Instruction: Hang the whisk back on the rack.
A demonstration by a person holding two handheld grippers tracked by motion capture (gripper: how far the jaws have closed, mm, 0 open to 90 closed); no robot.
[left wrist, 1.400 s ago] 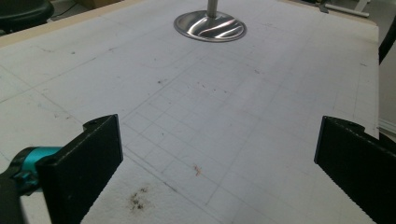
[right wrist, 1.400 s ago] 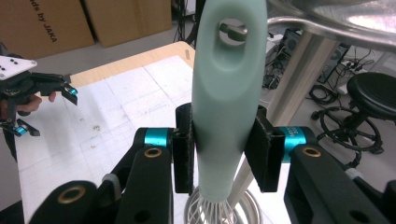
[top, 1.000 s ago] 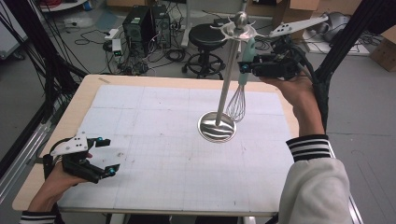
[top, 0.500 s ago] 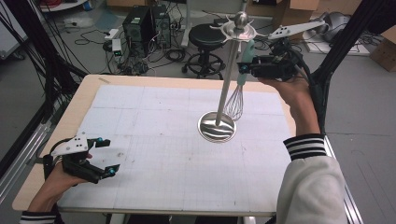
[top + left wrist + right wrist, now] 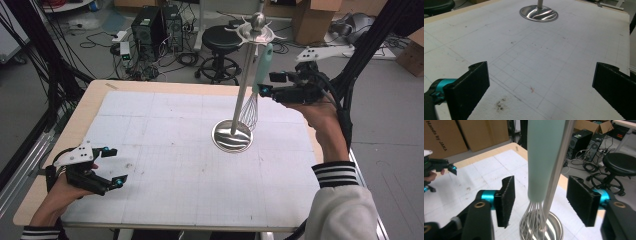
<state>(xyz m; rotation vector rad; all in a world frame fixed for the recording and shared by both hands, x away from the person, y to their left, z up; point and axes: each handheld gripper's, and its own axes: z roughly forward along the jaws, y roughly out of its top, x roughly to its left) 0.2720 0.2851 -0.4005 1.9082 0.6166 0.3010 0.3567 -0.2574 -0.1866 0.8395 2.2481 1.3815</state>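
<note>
Here the whisk (image 5: 256, 92) is hanging from the top ring of a metal utensil stand (image 5: 232, 135), its pale green handle pointing up and its wire loops dangling just above the stand's round base, close beside the upright pole. The stand is sitting on the white gridded mat (image 5: 165, 150) that is covering the tabletop (image 5: 85, 107), toward the far right part of it.

The right gripper (image 5: 267, 85) is reaching in level from the right, and its jaws have just been opening; in the right gripper view (image 5: 537, 203) the handle and pole are standing between the two black pads, with a clear gap on each side, so nothing is being squeezed.

The left gripper (image 5: 114, 167) is resting low over the near left corner of the mat, well apart from the stand, with its jaws spread wide and nothing between them.
</note>
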